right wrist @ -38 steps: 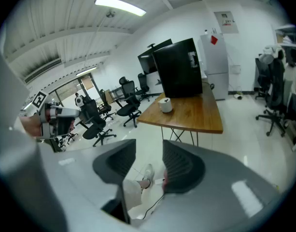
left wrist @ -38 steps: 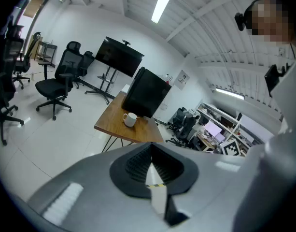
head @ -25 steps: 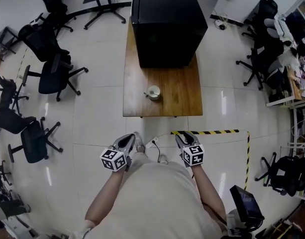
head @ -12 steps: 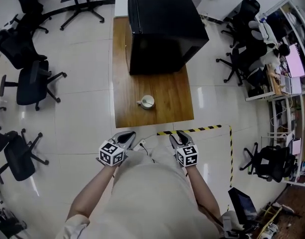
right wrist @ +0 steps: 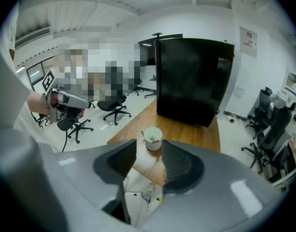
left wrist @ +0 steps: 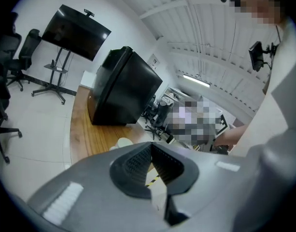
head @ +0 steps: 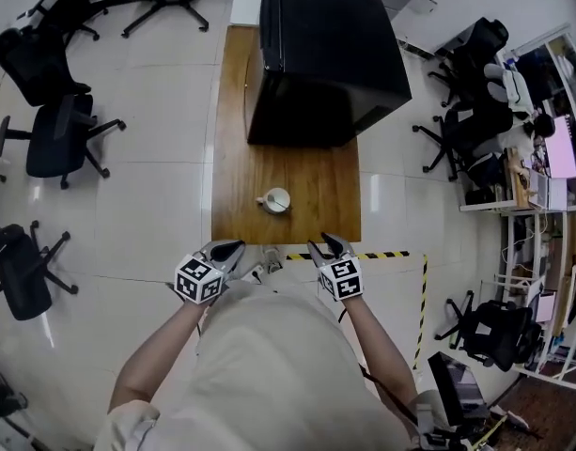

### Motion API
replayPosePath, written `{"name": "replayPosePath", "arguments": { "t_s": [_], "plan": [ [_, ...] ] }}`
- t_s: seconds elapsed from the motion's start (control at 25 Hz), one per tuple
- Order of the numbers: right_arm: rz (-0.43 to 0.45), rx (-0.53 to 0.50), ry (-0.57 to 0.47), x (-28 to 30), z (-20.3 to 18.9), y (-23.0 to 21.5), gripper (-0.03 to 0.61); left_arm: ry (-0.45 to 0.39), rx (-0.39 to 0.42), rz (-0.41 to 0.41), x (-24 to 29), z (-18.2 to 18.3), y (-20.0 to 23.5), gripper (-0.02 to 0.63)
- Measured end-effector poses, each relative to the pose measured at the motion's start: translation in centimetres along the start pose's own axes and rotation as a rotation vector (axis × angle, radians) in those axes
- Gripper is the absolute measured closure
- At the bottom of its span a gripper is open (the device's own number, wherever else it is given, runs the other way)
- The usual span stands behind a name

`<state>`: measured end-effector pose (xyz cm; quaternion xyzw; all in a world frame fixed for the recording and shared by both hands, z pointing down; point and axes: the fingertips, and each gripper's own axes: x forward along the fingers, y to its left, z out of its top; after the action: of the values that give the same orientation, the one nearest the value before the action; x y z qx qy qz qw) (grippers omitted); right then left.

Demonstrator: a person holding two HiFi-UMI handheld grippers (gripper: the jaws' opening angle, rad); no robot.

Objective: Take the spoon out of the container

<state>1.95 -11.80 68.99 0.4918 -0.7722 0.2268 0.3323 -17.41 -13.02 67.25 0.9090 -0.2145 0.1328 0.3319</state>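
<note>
A white cup [head: 275, 199] stands on the wooden table [head: 316, 214], near its front edge. In the right gripper view the cup [right wrist: 152, 138] shows a thin piece at its left rim, and I cannot tell if that is the spoon. My right gripper [head: 324, 244] hovers just short of the table's front edge, open and empty, and its jaws [right wrist: 148, 151] frame the cup from a distance. My left gripper [head: 225, 249] hangs level with it at the left, shut with nothing in it. In its own view the left gripper [left wrist: 150, 145] hides all but the cup's top [left wrist: 122, 142].
A large black box [head: 325, 54] fills the far half of the table. Yellow-black tape [head: 391, 254] marks the floor at the right, and a power strip with cable [head: 259, 269] lies below the table edge. Office chairs [head: 53, 139] stand at the left, with more chairs and desks at the right.
The person has walked up to the table, bringing both grippers forward to its front edge. The cup now lies closer ahead. Neither gripper's jaws changed.
</note>
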Motion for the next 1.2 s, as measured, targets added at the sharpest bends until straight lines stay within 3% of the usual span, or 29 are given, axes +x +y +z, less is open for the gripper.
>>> {"name": "replayPosePath", "arguments": {
  "t_s": [0.28, 0.52, 1.2],
  "plan": [
    [0.149, -0.105, 0.064, 7.4, 0.5, -1.3, 0.41, -0.02, 0.019, 0.127, 0.8, 3.2, -0.5, 0.614],
    [0.216, -0.152, 0.141, 12.2, -1.1, -1.3, 0.394, -0.067, -0.062, 0.207, 1.2, 4.6, 0.2, 0.614],
    [0.21, -0.192, 0.208, 18.0, -3.0, -0.9, 0.414, -0.062, -0.087, 0.323, 0.2, 4.0, 0.6, 0.614]
  ]
}}
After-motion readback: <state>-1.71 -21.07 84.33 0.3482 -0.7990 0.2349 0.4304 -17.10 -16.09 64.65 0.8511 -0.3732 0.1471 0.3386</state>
